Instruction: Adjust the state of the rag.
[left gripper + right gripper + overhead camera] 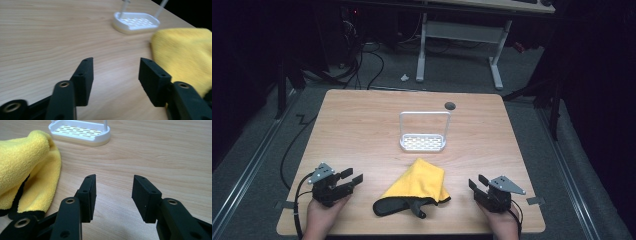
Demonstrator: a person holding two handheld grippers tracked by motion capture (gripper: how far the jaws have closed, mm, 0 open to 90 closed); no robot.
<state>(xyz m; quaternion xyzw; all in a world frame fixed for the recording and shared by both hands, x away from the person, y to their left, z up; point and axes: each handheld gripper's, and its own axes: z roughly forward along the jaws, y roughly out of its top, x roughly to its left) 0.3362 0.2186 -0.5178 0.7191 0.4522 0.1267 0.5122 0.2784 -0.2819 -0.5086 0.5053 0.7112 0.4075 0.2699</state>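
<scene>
**Yellow cloth at the near edge, both grippers released**

Item: yellow cloth (pixel 419 181), folded to a rough triangle with black trim, lying near the middle of the surface's near edge, its point toward the white rack (pixel 423 142) just beyond it at the centre of the surface.

Left gripper (pixel 351 176): near the near-left corner, jaws apart, nothing between them. Right gripper (pixel 478 183): near the near-right corner, jaws apart, likewise empty. The cloth lies between the two, touched by neither.

Handling note: the likely step is a reach to the cloth. Best to come in low from each side and pinch the trimmed edge, not the bulk; the soft pile will bunch and slide.

Surface (pixel 362 125): pale wood grain, rounded corners, a dark round grommet (pixel 450 105) near the far edge.

Room: dim, grey carpet, cables, white desk legs (pixel 421 47) beyond.
</scene>
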